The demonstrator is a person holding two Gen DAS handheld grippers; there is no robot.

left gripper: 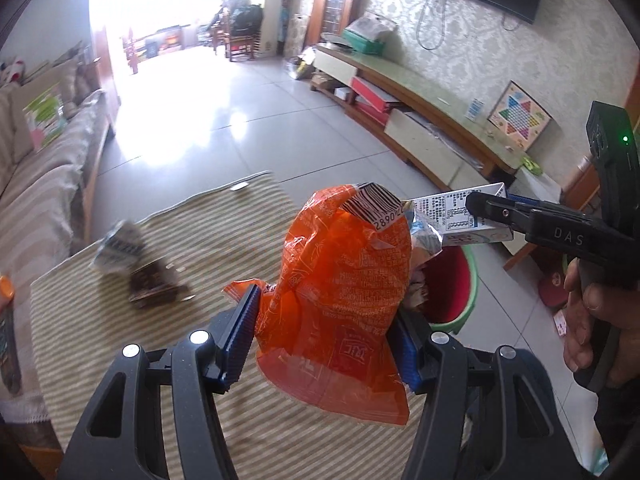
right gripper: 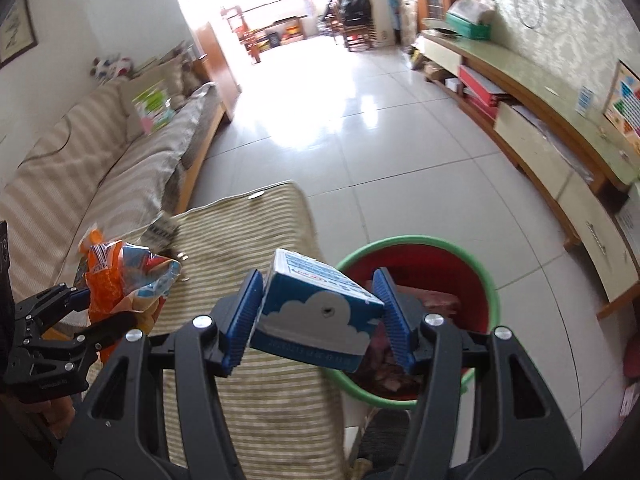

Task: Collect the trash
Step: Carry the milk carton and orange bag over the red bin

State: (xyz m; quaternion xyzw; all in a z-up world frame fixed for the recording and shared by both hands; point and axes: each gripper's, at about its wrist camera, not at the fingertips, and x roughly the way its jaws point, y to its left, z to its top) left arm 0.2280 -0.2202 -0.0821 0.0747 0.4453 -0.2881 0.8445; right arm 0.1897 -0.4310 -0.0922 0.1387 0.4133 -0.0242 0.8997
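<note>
The left claw (left gripper: 324, 344) is closed on an orange snack wrapper (left gripper: 344, 280), its blue pads pressing the crumpled foil from both sides above the striped cloth of the counter (left gripper: 224, 240). The right claw (right gripper: 316, 320) grips a blue-and-white drink carton (right gripper: 316, 308) between its pads, tilted, just left of a red bucket (right gripper: 476, 276) with a green rim that stands on the tiled floor (right gripper: 360, 140) and holds some scraps. Farther left on the counter lie a blurred silver wrapper (left gripper: 118, 246) and a dark brown wrapper (left gripper: 154, 286), touching each other, near the sofa (left gripper: 44, 184).
</note>
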